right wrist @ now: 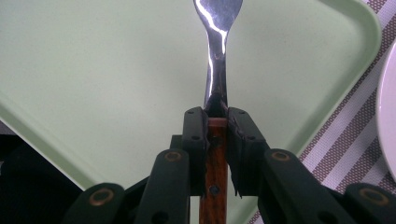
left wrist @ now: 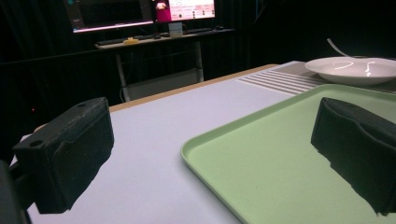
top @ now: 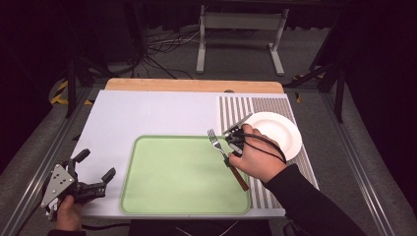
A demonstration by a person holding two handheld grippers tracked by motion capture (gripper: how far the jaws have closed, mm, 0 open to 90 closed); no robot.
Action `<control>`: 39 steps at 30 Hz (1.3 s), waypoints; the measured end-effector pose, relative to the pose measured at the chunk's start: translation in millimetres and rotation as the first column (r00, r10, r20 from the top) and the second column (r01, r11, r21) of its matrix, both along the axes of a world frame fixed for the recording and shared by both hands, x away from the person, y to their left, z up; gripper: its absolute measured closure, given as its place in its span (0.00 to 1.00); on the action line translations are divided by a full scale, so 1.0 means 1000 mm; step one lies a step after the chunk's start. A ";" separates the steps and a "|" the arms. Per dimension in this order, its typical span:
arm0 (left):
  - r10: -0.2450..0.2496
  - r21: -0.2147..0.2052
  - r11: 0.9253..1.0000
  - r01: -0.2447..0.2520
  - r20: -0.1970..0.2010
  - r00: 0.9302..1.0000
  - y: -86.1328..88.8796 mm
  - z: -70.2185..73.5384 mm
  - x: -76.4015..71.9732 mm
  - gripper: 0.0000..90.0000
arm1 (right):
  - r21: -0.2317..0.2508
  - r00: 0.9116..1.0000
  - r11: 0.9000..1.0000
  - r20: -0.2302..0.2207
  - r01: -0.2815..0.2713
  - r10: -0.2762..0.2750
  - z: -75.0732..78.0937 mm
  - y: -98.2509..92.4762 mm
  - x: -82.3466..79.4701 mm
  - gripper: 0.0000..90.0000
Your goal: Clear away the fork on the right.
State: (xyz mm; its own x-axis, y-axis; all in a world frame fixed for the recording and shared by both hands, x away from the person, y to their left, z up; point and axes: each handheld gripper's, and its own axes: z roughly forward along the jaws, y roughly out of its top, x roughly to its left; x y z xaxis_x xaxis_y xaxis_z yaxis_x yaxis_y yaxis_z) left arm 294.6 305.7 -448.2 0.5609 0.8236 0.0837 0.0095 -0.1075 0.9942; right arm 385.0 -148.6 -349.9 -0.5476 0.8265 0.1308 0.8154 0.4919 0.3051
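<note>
1. Table point(top: 147, 113): pale top with a wooden strip along the far edge; dark room beyond, with cables and a metal stand on the floor, and lit screens on a far desk in the left gripper view.
2. Striped mat point(top: 275, 105): right part of the table, under the plate.
3. Green tray point(top: 182, 177): near centre, bare inside; probably where your fork is meant to go.
4. White plate point(top: 282, 132): on the mat, just right of the tray's far right corner, with a slim utensil leaning over its far left rim.
5. Left gripper point(top: 96, 167): you hold it low at the near left corner, jaws wide with nothing between them, parked clear of the work.
6. Right gripper point(top: 228, 150): over the tray's right edge, jaws narrow and clamped on the handle.
7. Fork point(top: 219, 147): wooden handle pinched just behind the metal neck, likely for steady aim; tines point far-left over the tray.
</note>
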 end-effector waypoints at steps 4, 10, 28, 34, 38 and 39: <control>0.001 0.000 1.000 -0.001 -0.001 1.000 0.000 0.000 0.000 0.00 | -0.008 1.000 1.000 -0.002 0.019 -0.019 -0.002 0.000 0.001 0.87; 0.001 0.001 1.000 -0.001 -0.001 1.000 0.000 0.000 0.000 0.00 | -0.016 0.997 0.997 -0.014 0.078 -0.078 -0.007 -0.004 0.004 0.87; 0.002 0.003 1.000 -0.002 0.001 1.000 0.001 0.000 0.000 0.00 | -0.052 0.985 0.990 -0.110 0.132 -0.137 -0.038 -0.001 0.006 0.86; 0.001 0.001 1.000 -0.001 -0.001 1.000 0.000 0.000 0.000 0.00 | -0.063 0.979 0.988 -0.134 0.143 -0.150 -0.049 0.002 0.008 0.86; 0.000 0.001 1.000 0.000 0.000 1.000 0.000 0.000 0.000 0.00 | -0.072 0.977 0.986 -0.143 0.148 -0.157 -0.052 0.002 0.008 0.86; 0.000 0.001 1.000 0.000 0.000 1.000 0.000 0.000 0.000 0.00 | -0.075 0.976 0.986 -0.148 0.148 -0.158 -0.054 0.002 0.008 0.86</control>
State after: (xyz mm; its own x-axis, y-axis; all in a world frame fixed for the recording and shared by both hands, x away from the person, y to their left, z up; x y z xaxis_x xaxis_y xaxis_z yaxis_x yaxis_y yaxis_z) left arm 294.7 306.1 -448.2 0.5610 0.8235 0.0846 0.0094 -0.1085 0.9940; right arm 393.2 -146.2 -403.5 -0.3919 0.9081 0.1475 0.9169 0.3725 0.1432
